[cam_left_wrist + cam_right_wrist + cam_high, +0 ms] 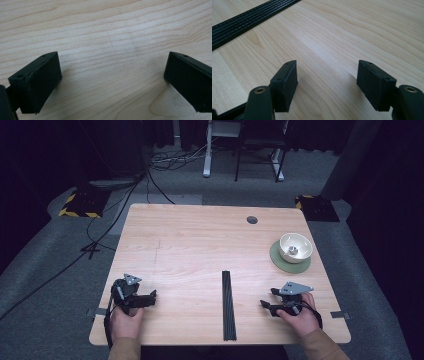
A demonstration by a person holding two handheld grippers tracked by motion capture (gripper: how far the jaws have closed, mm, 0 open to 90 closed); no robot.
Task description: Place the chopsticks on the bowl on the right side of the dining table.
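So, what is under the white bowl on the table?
The white bowl stands on a round green mat, whose rim shows around it. A small white piece lies inside the bowl. The mat's middle is covered.

One bowl (295,247), one mat (290,257), one black strip (228,305).

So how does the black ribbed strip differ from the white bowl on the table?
The black ribbed strip is long, flat and dark; the white bowl is round, deep and pale. The strip lies straight on the bare table near the front edge, between the two grippers, while the bowl sits farther back at the right on a round green mat. The bowl holds a small white thing; the strip carries nothing. Both rest untouched, apart from either gripper.
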